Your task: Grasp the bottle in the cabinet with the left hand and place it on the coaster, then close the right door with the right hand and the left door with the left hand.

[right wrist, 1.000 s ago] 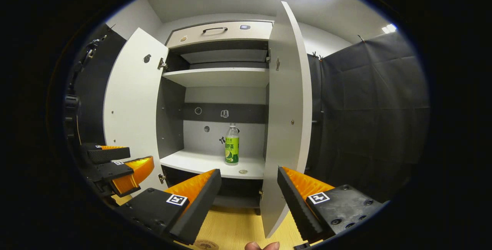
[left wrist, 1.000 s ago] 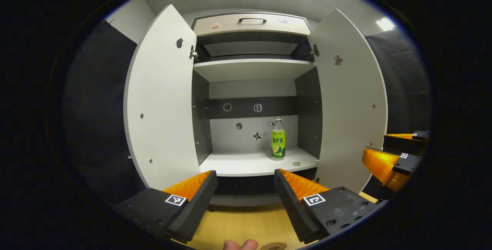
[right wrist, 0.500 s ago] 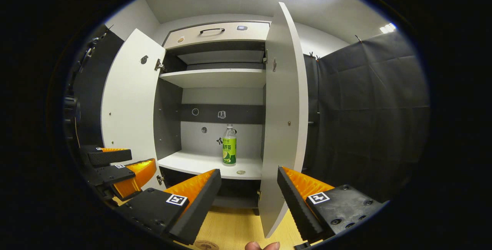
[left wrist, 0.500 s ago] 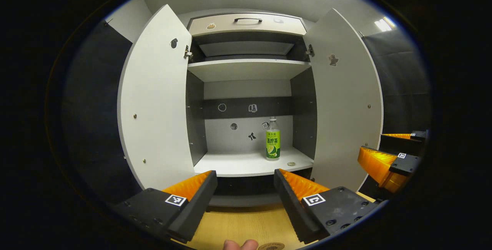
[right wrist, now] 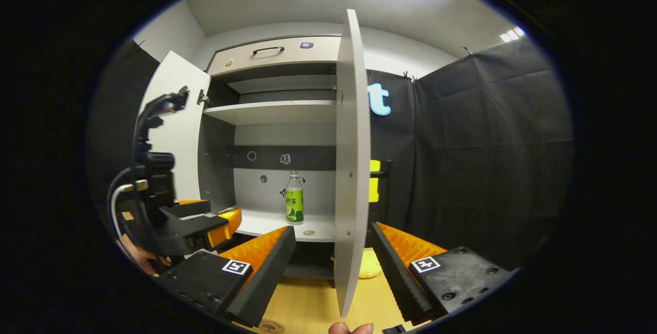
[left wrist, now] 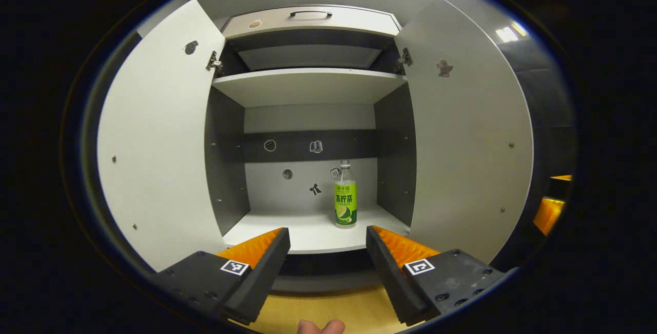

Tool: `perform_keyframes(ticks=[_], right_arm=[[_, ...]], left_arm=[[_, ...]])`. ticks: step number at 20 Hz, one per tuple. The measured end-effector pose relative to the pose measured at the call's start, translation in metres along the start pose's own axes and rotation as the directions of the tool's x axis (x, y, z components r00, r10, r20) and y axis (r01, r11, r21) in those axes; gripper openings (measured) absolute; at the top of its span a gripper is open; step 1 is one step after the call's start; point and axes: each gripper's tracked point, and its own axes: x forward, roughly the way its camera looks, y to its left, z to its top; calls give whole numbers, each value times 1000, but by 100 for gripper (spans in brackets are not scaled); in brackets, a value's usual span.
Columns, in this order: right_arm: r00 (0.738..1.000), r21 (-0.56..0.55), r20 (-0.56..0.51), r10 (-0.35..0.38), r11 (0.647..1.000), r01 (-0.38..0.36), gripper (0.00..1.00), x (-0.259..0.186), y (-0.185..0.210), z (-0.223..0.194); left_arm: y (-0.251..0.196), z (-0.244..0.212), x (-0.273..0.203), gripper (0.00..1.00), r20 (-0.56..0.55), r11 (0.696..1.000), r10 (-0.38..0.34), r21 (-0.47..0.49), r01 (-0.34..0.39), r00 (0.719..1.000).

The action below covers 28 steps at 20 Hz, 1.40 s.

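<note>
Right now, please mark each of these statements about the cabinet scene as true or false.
1. The clear plastic bottle with the green label stands upright on the lower white shelf. True.
2. The left gripper is shut on the bottle. False: its fingers are open and well short of the bottle.
3. Both white cabinet doors are closed. False: the left door and the right door both stand open.
4. The upper white shelf carries a second bottle. False: nothing is seen on it.
5. In the right gripper view, the right gripper is open. True.
</note>
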Motion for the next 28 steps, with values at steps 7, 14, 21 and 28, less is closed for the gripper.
perform_keyframes(ticks=[7,14,21,28], right_arm=[[998,-4,-16,-59,998,59,98,-1,-55,-8],[999,-20,-15,-31,999,30,97,6,-72,-12],[999,-15,-31,-16,1000,16,97,22,-80,-19],[999,-21,-45,-7,1000,6,98,29,-82,-26]], left_arm=[[-31,-16,127,94,-2,1000,-3,8,3,1000],[-34,-29,216,95,-5,999,30,41,-29,1000],[-28,-43,281,95,-38,997,71,-1,-71,997],[-31,-51,297,79,-48,999,43,-20,-44,998]])
